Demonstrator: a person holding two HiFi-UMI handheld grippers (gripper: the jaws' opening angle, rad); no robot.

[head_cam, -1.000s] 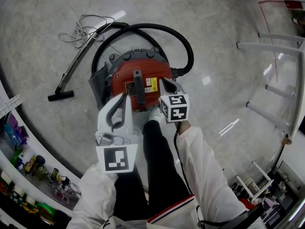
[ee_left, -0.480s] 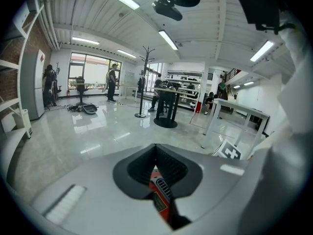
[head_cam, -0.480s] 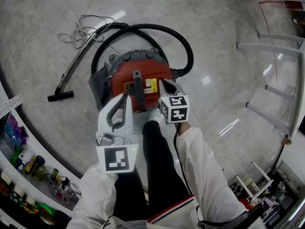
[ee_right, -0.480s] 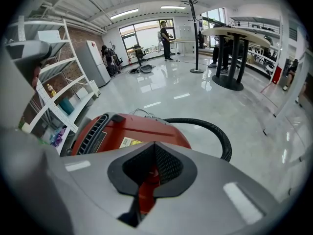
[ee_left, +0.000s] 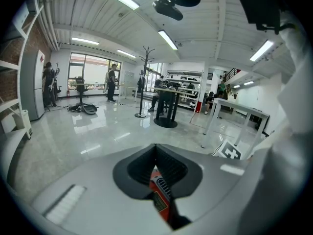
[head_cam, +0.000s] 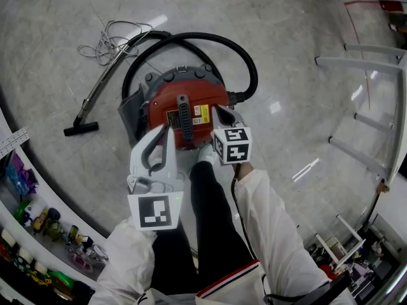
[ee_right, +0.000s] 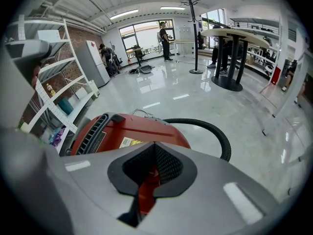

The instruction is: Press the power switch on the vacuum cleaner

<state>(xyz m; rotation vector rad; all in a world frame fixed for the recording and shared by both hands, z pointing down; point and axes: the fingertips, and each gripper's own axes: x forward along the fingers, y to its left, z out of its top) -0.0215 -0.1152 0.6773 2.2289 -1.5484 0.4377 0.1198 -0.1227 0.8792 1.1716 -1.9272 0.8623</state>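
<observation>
The red round vacuum cleaner [head_cam: 191,100] stands on a grey base on the floor, just ahead of the person's feet. Grey knobs [head_cam: 199,72] line its far rim; which one is the power switch I cannot tell. A black hose [head_cam: 253,68] loops behind it to a metal wand and floor head [head_cam: 81,128]. My left gripper [head_cam: 166,129] hovers shut over the vacuum's near left edge. My right gripper [head_cam: 219,110] is shut above its near right edge. The red body fills the right gripper view [ee_right: 127,130] beyond the right gripper [ee_right: 155,146]. It shows through the left gripper [ee_left: 156,147] as a sliver [ee_left: 159,192].
A coiled white cord [head_cam: 111,40] lies on the floor at the far left. A shelf with toys [head_cam: 38,227] curves along the lower left. White metal racks [head_cam: 375,107] stand at the right. Polished floor surrounds the vacuum.
</observation>
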